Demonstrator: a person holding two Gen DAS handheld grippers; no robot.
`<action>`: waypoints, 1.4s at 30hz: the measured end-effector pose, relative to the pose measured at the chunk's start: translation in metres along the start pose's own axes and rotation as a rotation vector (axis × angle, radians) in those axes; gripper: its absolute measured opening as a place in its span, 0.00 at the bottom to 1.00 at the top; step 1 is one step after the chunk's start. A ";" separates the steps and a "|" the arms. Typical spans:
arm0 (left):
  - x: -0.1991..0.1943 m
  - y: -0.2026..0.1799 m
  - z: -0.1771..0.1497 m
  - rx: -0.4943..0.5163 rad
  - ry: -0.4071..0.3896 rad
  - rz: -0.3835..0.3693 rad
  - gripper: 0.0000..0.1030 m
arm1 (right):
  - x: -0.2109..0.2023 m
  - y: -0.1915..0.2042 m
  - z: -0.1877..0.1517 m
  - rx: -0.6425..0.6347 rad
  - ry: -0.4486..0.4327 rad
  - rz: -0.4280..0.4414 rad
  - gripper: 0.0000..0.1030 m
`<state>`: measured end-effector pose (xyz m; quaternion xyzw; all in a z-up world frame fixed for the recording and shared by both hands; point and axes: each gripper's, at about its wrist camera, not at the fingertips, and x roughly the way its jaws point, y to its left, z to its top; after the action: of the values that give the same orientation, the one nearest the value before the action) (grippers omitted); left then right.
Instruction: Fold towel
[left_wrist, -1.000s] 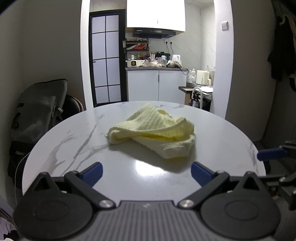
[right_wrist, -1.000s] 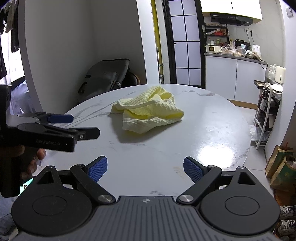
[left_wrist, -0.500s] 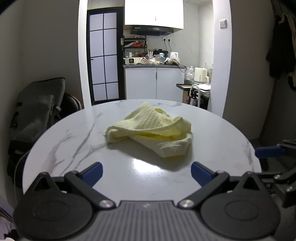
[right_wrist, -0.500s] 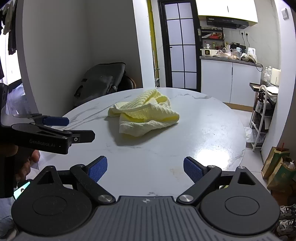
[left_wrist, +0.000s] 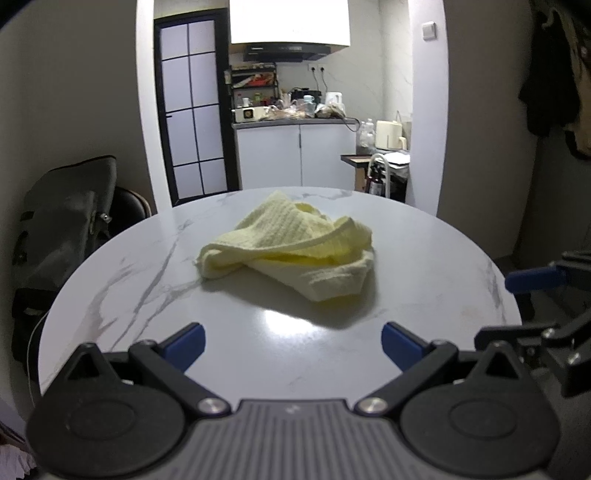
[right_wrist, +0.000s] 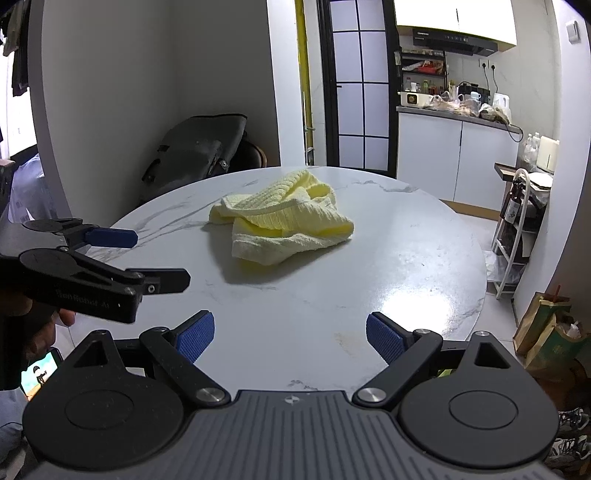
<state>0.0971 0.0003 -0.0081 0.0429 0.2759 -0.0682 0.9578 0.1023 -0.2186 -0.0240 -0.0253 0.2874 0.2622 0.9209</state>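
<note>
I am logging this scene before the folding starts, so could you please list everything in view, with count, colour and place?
towel: one, pale yellow, crumpled in a heap near the middle of the table
table: one, round, white marble with grey veins
bag: one, dark grey, on a chair at the table's far left
door: one, black frame with frosted panes, behind the table
kitchen cabinets: white, under a cluttered counter in the back
rack: one, white, on the floor right of the table
paper bags: brown, on the floor at the right
left gripper: one, black with blue pads, jaws open, short of the towel
right gripper: one, black with blue pads, jaws open, short of the towel
</note>
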 end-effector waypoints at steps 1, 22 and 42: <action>0.001 0.000 0.000 0.001 0.001 0.000 1.00 | -0.001 -0.001 0.000 0.002 -0.001 -0.001 0.90; 0.013 0.037 0.010 -0.146 0.068 0.033 0.99 | 0.007 -0.015 0.034 0.029 -0.044 0.017 0.90; 0.004 0.052 0.021 -0.185 0.034 0.119 0.94 | 0.019 -0.023 0.067 0.067 -0.104 0.006 0.90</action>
<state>0.1196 0.0489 0.0098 -0.0281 0.2943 0.0152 0.9552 0.1616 -0.2157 0.0193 0.0203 0.2481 0.2560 0.9341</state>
